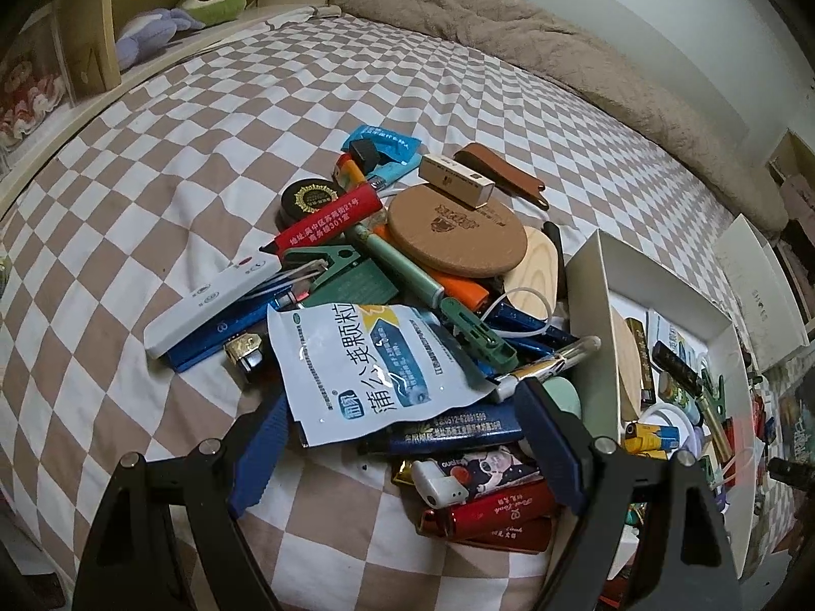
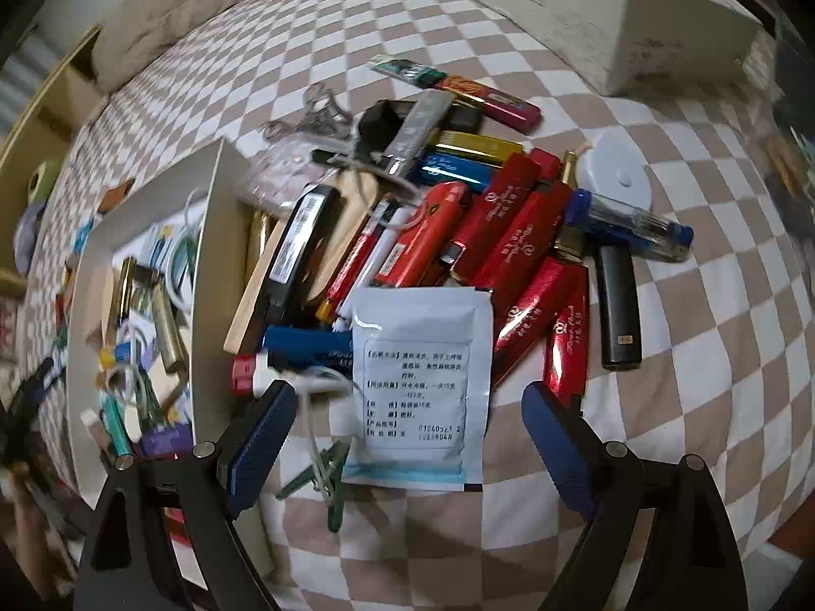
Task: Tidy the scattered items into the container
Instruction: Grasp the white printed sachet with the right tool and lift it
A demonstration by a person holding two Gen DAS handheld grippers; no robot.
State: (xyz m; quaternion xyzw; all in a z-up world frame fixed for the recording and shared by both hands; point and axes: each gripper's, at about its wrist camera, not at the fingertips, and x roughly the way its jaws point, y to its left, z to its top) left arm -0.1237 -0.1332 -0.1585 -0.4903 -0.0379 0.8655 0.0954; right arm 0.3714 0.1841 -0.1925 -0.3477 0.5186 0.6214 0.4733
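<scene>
1. My right gripper (image 2: 407,422) hangs with jaws spread wide, empty, above a white sachet (image 2: 420,382) at lower centre
2. My left gripper (image 1: 402,438) gapes too, gripping nothing
3. Beyond, red lighters (image 2: 514,254) pile mid-frame; the white box (image 2: 84,315) sits left

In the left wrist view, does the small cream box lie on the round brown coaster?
Yes, the small cream box rests on the far edge of the round brown coaster.

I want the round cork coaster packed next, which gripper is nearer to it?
Left. The cork coaster lies just beyond the left gripper, past a sachet. The right gripper view doesn't show it.
</scene>
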